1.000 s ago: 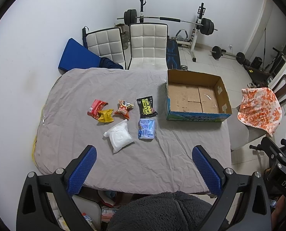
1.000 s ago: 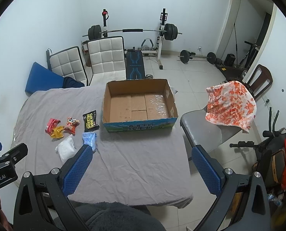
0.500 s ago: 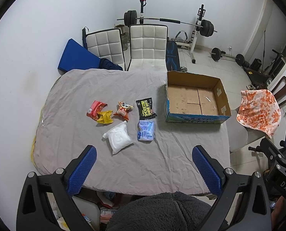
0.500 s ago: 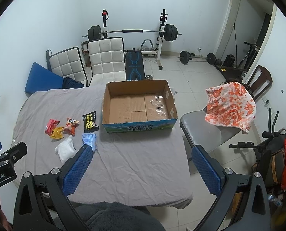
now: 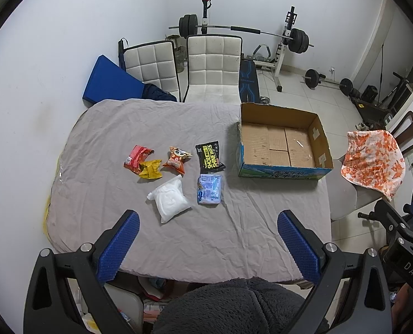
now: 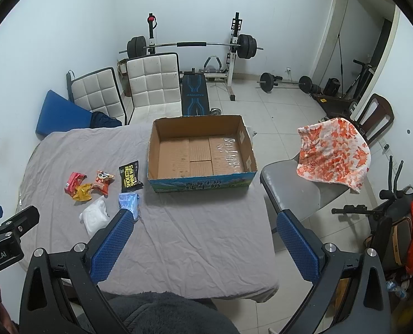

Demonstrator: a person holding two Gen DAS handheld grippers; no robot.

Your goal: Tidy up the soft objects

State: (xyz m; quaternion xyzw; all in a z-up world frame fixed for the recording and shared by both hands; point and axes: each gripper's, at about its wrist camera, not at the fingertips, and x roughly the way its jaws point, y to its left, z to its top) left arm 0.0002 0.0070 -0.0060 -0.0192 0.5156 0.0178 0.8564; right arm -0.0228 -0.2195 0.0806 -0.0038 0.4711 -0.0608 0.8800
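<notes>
Both tongs hang above the near edge of the cloth-covered surface (image 5: 100,189), jaws spread wide and gripping nothing: the left tongs (image 5: 206,239) and the right tongs (image 6: 203,236). The soft packets lie clustered left of the open cardboard box (image 5: 282,171): a red packet (image 5: 135,158), yellow packet (image 5: 150,169), orange packet (image 5: 177,160), black wipes packet (image 5: 209,158), blue packet (image 5: 209,189) and white pouch (image 5: 170,198). Nothing lies between the packets and the box. A grey chair with a patterned cloth (image 6: 335,154) stands right of the surface.

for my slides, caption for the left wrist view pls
Open left gripper above six soft packets beside an empty cardboard box on a grey-covered table.
</notes>
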